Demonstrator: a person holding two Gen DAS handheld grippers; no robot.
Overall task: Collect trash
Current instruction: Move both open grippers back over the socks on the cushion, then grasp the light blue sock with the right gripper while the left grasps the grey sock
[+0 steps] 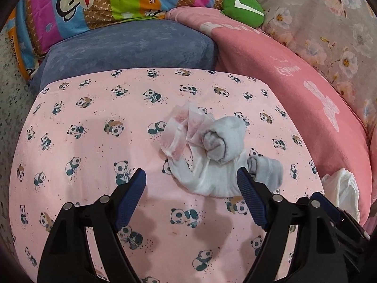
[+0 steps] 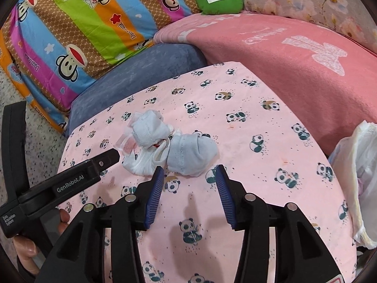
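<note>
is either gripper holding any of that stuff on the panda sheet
No, nothing is held. The left gripper and right gripper both have open jaws, just short of the pile of socks.

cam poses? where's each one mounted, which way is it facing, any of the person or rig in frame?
Left wrist: on the left tool, angled down at the panda sheet and the sock pile; shows its own open fingers.
Right wrist: on the right tool, angled down at the sock pile from its right; shows its own open fingers, the left tool and a hand.
Shared: sheet, socks, green cushion.
</note>
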